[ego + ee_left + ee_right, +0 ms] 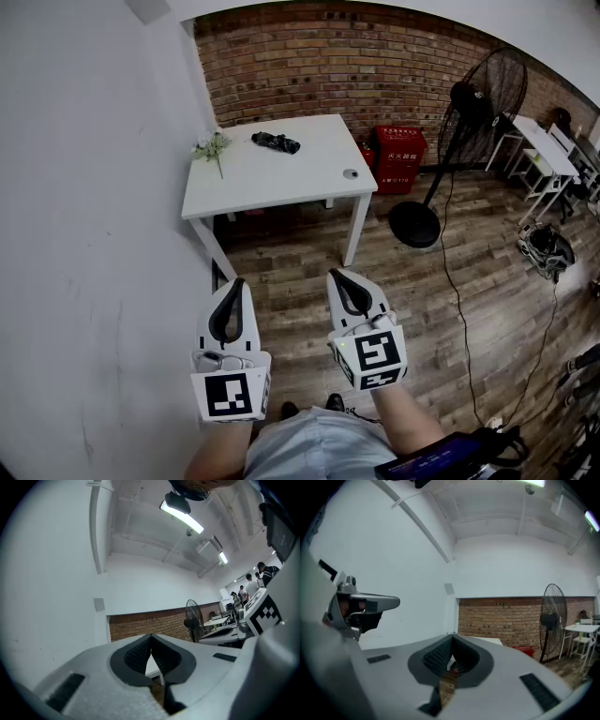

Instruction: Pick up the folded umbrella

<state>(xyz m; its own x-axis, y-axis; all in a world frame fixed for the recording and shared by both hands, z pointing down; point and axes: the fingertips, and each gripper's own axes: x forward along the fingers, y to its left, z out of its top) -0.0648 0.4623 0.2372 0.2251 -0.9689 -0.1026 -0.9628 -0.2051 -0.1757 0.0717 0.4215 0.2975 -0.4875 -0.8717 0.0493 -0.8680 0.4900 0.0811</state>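
The folded black umbrella [276,142] lies on the far part of a white table [281,183] by the brick wall. Both grippers are held side by side well short of the table, over the wooden floor. My left gripper [234,282] has its jaws together at the tips with nothing between them, and the same shows in the left gripper view [151,637]. My right gripper [340,274] is shut too and holds nothing; in the right gripper view [452,637] its tips meet in front of the table's edge. The umbrella is hidden in both gripper views.
A small sprig of white flowers [214,147] and a little round object [351,173] also lie on the table. A standing fan [483,103] with a round base [414,224], red boxes [400,157] and a white wall [84,234] at the left border the approach.
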